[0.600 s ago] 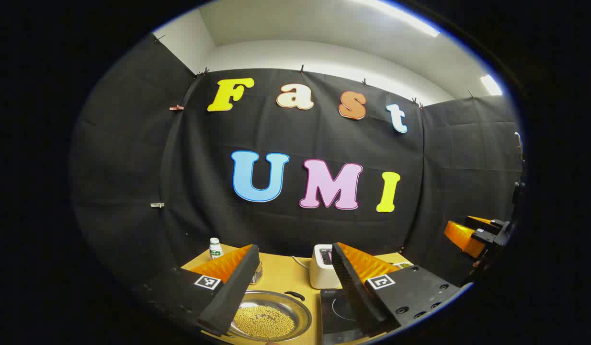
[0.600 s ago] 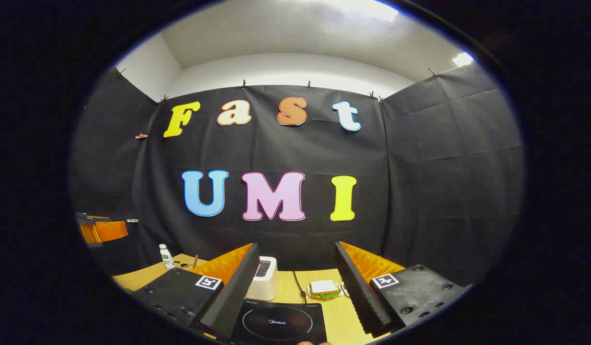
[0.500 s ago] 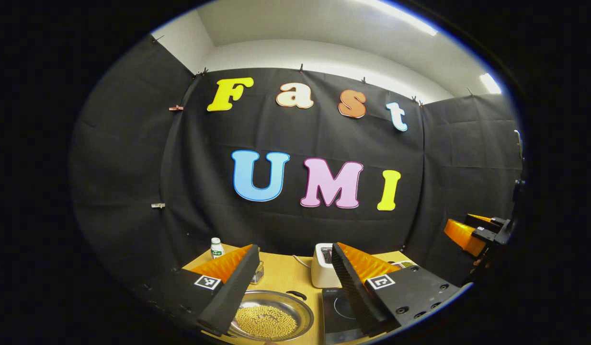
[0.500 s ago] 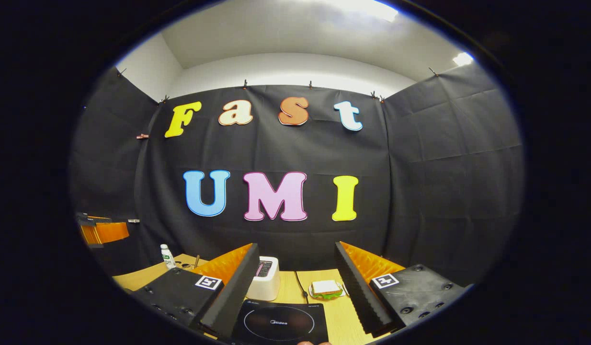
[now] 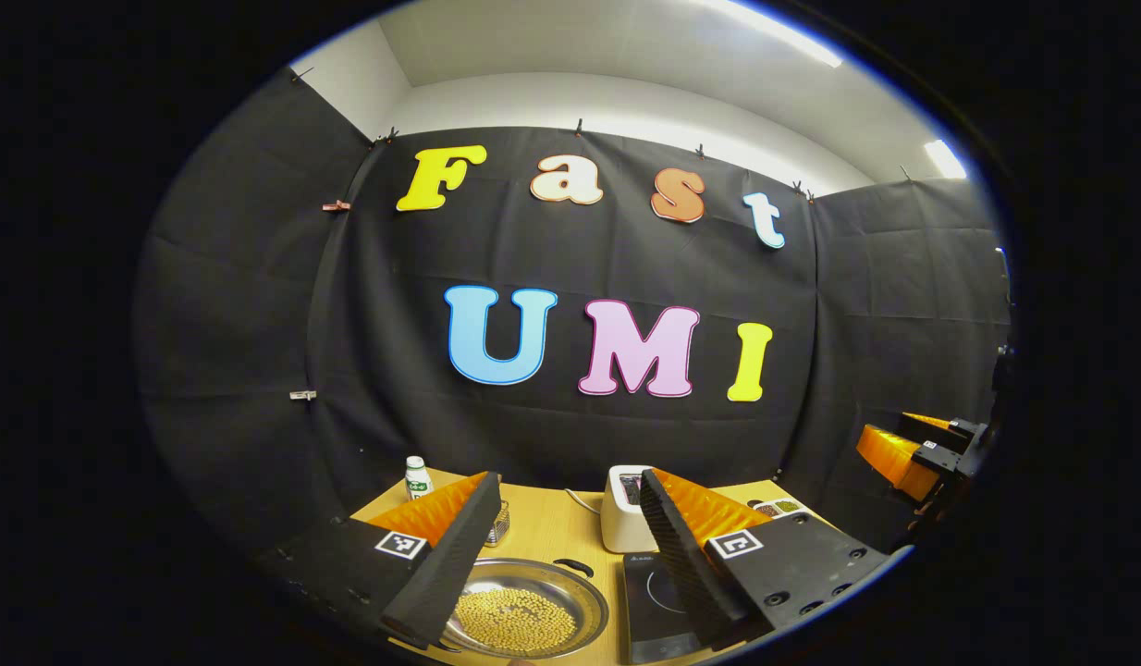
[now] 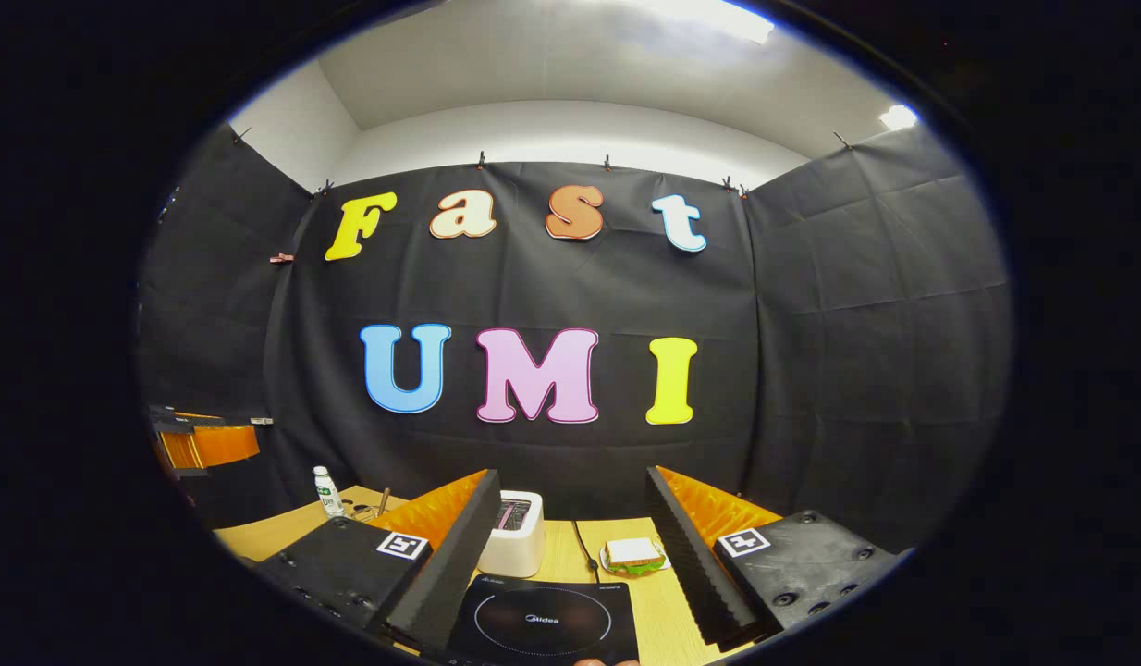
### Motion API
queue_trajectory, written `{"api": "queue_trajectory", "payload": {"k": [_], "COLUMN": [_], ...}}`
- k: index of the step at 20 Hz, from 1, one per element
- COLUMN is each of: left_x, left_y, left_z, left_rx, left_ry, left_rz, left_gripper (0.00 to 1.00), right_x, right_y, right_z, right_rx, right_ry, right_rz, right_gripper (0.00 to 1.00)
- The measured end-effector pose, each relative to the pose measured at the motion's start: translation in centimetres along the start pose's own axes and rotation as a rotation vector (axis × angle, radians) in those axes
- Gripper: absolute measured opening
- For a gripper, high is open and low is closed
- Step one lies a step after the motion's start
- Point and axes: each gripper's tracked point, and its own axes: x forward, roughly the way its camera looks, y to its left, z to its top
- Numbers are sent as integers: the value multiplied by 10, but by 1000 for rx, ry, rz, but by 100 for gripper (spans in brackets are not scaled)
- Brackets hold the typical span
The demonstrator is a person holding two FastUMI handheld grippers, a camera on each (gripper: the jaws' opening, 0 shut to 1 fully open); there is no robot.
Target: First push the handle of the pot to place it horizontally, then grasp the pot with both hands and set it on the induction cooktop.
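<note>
In the left gripper view, a shallow steel pot [image 5: 524,609] full of yellow grains sits on the wooden table [image 5: 543,527], with a dark handle [image 5: 571,567] at its far rim. My left gripper [image 5: 570,546] hangs open above it, nothing between its fingers. The black induction cooktop [image 5: 652,601] lies just right of the pot, partly behind my right finger. In the right gripper view the cooktop [image 6: 543,622] lies below my open right gripper [image 6: 575,546]. The right gripper [image 5: 908,453] also appears far right in the left gripper view; the left gripper [image 6: 196,444] appears far left in the right gripper view.
A white toaster [image 6: 515,544] stands behind the cooktop, its cord trailing beside it. A sandwich on a plate [image 6: 632,555] lies to the right of it. A small white bottle [image 5: 417,478] and a wire rack [image 5: 498,524] stand at the table's back left.
Both views have tilted slightly downward, so a little more of the table, pot and cooktop shows. Both grippers stay open and hold nothing.
</note>
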Motion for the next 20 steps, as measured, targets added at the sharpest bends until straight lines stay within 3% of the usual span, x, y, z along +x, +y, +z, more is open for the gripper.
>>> {"api": "queue_trajectory", "payload": {"k": [9,17,19,20], "left_x": [3,7,8,8], "left_y": [-5,-7,-3,-2], "left_z": [-8,-14,-14,-15], "left_rx": [7,30,40,46], "left_ry": [31,64,74,79], "left_rz": [-24,-48,-53,-56], "left_gripper": [95,95,90,82], "right_x": [-5,-1,-3,-3], "right_y": [-3,-17,-22,-24], "right_z": [-6,-12,-13,-13], "right_rx": [16,31,27,25], "right_ry": [19,41,41,39], "right_rz": [-4,-51,-70,-79], "right_gripper": [98,98,98,98]}}
